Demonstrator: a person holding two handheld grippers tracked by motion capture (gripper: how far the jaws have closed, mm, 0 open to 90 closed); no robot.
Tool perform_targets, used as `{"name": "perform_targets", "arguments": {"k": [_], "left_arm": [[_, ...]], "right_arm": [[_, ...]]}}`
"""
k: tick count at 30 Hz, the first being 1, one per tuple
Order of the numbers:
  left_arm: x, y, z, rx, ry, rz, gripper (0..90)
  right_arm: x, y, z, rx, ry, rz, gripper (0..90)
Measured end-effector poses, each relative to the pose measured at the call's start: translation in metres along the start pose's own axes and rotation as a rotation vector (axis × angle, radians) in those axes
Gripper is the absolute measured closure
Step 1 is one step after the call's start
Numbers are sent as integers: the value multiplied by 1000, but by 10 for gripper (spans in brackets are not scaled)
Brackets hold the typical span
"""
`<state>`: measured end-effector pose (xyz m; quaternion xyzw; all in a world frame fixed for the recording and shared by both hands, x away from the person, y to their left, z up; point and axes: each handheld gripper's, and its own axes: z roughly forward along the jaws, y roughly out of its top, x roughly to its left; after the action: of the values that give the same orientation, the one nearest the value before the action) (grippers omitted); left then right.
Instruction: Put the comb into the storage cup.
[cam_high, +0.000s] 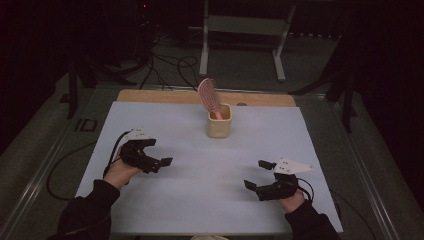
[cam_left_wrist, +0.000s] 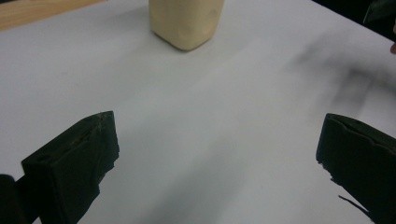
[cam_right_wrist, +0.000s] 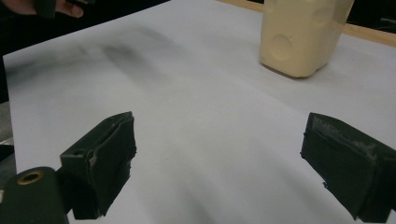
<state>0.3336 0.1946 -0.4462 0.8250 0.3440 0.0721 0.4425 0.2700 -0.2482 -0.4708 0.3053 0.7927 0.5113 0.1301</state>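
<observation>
Both pairs of jaws are gaping empty as I'm hovering: the cup (cam_high: 220, 121) with the brush (cam_high: 209, 96) upright is sitting ahead, between left gripper (cam_high: 156, 159) and right gripper (cam_high: 259, 175), roughly equidistant.

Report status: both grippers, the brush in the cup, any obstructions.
Left gripper open, holding nothing. Right gripper open, holding nothing. Pink brush upright in beige cup, untouched. White table bare between grippers and cup.
</observation>
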Motion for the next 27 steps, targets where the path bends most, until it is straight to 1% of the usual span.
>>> {"name": "perform_targets", "arguments": {"k": [2, 5, 8, 11, 12, 13, 15, 16, 23, 27], "left_arm": [[0, -6, -2, -1, 1, -8, 0], [-2, -14, -5, -1, 0, -11, 0], [-4, -23, -7, 11, -1, -10, 0], [-6, -32, -7, 24, 6, -10, 0], [-6, -35, -7, 26, 11, -13, 0], [-6, -38, -7, 28, 7, -17, 0], [-7, -40, -7, 28, 7, -21, 0], [-8, -47, -9, 28, 11, -20, 0], [-13, -66, -12, 23, 14, -33, 0], [-17, -75, -11, 40, 13, -25, 0]], "right_arm": [[0, 0, 0, -5, 1, 2, 98], [0, 0, -1, -11, 2, 2, 98], [0, 0, -1, -8, 0, -1, 98], [0, 0, -1, -7, 0, -1, 98], [0, 0, -1, -6, 2, 0, 98], [0, -1, -1, -6, 3, 2, 98], [0, -1, 0, -4, 1, 0, 98], [0, -1, 0, -4, 2, -1, 98], [0, -1, 0, -5, 5, 2, 98], [-1, -2, 0, -5, 6, -2, 98]]}}
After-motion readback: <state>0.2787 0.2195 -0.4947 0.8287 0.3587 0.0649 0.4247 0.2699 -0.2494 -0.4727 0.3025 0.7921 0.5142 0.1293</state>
